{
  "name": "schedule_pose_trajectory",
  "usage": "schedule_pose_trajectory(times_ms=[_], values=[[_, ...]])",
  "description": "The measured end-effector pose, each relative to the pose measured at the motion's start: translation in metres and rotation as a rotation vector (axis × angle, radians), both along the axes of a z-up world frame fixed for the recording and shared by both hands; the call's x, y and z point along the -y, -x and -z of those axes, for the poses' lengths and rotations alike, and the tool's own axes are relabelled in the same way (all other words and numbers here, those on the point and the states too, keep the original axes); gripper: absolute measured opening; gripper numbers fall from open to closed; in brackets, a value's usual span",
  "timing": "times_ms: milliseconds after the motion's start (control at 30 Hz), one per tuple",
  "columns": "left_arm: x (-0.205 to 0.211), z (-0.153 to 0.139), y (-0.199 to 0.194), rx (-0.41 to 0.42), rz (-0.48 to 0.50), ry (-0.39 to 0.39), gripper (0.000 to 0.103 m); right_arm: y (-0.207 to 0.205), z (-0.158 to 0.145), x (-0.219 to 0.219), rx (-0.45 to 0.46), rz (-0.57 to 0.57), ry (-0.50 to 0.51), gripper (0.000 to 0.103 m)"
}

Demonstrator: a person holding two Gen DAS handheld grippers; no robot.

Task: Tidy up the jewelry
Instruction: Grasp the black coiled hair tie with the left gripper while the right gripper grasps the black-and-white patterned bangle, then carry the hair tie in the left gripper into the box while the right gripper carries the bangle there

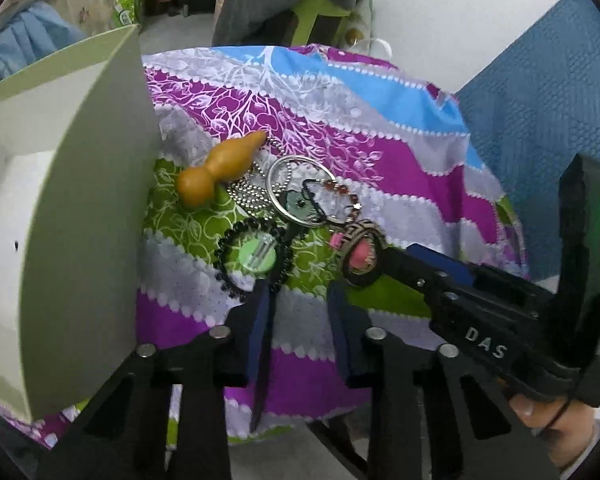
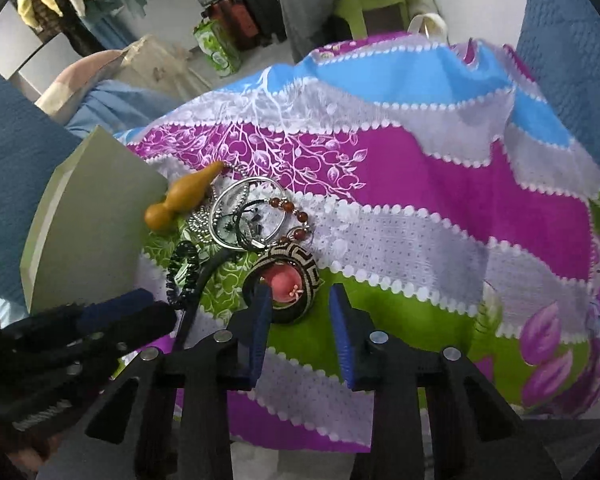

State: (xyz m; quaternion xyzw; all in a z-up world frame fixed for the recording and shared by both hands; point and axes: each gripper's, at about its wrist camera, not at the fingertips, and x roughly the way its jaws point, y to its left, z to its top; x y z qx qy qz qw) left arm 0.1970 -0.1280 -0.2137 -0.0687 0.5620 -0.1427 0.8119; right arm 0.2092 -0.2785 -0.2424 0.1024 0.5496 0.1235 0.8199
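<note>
A pile of jewelry lies on a patterned cloth (image 1: 380, 160): an orange gourd pendant (image 1: 220, 172) (image 2: 180, 196), a silver bangle (image 1: 296, 188) (image 2: 244, 212), a ball chain, a red-bead strand (image 1: 344, 194), a black bead bracelet (image 1: 252, 256) (image 2: 180, 276) and a woven patterned bangle (image 1: 360, 256) (image 2: 288, 280) around a pink piece. My right gripper (image 2: 300, 308) (image 1: 384, 254) is open, its left finger inside the woven bangle. My left gripper (image 1: 300, 312) is open just short of the black bracelet.
A pale green open box (image 1: 80, 220) (image 2: 88, 232) stands at the left of the pile. The cloth drops off at its front edge. Clutter, a green stool and bags stand beyond the cloth's far side.
</note>
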Motion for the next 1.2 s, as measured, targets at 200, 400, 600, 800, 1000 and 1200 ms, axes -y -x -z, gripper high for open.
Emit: schedule_pose_trajectory(times_ms=[200, 400, 600, 800, 1000, 1200], values=[[0.001, 0.016, -0.011, -0.008, 0.002, -0.01, 0.02, -0.007, 0.016, 0.0, -0.039, -0.016, -0.004, 0.025], [0.004, 0.019, -0.011, 0.0, 0.027, -0.008, 0.009, -0.003, 0.015, -0.001, -0.026, -0.018, 0.024, 0.008], [0.002, 0.009, -0.006, 0.018, 0.021, 0.012, 0.009, 0.002, 0.005, 0.002, 0.002, -0.003, 0.049, 0.006], [-0.006, -0.01, 0.002, 0.057, -0.01, 0.025, 0.009, 0.011, -0.009, 0.004, 0.04, 0.02, 0.076, 0.005], [-0.016, -0.03, 0.011, 0.08, -0.04, 0.065, 0.009, 0.028, -0.031, 0.0, 0.077, 0.039, 0.109, 0.005], [-0.021, -0.052, 0.028, 0.139, -0.024, 0.059, 0.009, 0.051, -0.057, -0.006, 0.128, 0.062, 0.132, 0.005]])
